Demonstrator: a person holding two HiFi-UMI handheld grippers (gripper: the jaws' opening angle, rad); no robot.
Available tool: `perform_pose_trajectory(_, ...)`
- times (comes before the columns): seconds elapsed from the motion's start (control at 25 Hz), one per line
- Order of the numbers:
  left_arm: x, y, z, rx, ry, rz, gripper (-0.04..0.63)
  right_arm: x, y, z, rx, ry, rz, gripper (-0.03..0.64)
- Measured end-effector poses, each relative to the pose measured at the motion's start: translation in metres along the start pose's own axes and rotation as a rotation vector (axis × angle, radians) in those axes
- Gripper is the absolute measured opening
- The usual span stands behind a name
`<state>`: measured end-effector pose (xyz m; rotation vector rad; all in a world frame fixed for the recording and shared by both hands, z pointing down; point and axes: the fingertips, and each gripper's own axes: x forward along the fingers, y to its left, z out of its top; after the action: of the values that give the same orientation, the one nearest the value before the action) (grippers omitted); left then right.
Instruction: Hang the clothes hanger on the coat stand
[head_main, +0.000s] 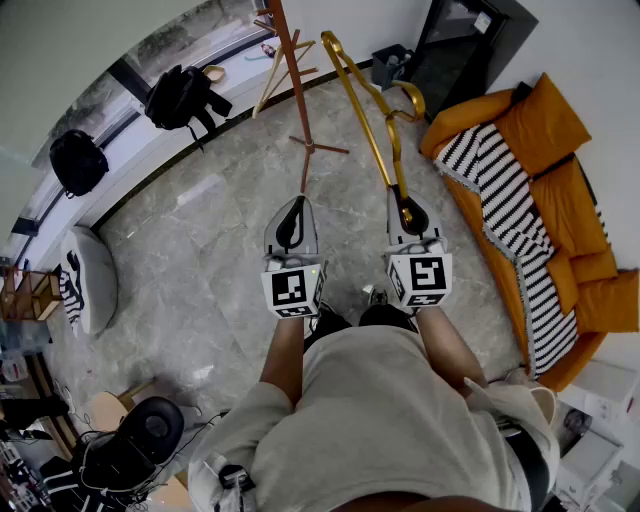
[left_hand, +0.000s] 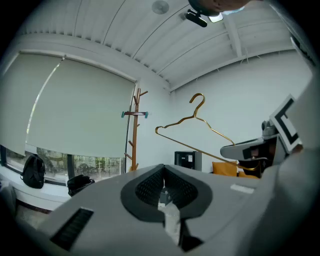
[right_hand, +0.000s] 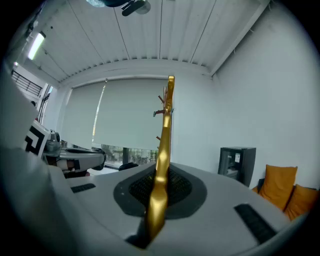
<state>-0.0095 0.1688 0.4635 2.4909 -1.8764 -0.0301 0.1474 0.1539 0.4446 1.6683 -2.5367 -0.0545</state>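
A gold clothes hanger (head_main: 368, 112) sticks forward out of my right gripper (head_main: 404, 206), which is shut on one end of it. In the right gripper view the gold hanger (right_hand: 164, 145) rises edge-on from between the closed jaws. The left gripper view shows the hanger (left_hand: 196, 127) from the side, hook uppermost. My left gripper (head_main: 293, 222) is shut with nothing in it, level beside the right one. The wooden coat stand (head_main: 293, 85) stands ahead on the floor, just left of the hanger; the coat stand (left_hand: 135, 131) is apart from the hanger.
An orange sofa (head_main: 545, 200) with a striped throw runs along the right. A black bag (head_main: 183, 97) and a dark backpack (head_main: 78, 160) lie by the window at the left. A black cabinet (head_main: 452, 48) stands behind the sofa. A black chair (head_main: 140, 440) is near my left.
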Motion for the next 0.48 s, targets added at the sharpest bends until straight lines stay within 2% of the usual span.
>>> perform_pose_trajectory(0.2,-0.009,0.008,-0.008,-0.006,0.020,0.001,0.011,0.000,0.017,-0.006,0.006,0.017,0.047,0.011)
perform_pose_trajectory(0.48,-0.024,0.026,-0.018,-0.024,0.041,0.004,0.011,0.002,0.036,-0.013,-0.009,0.038,0.058,0.011)
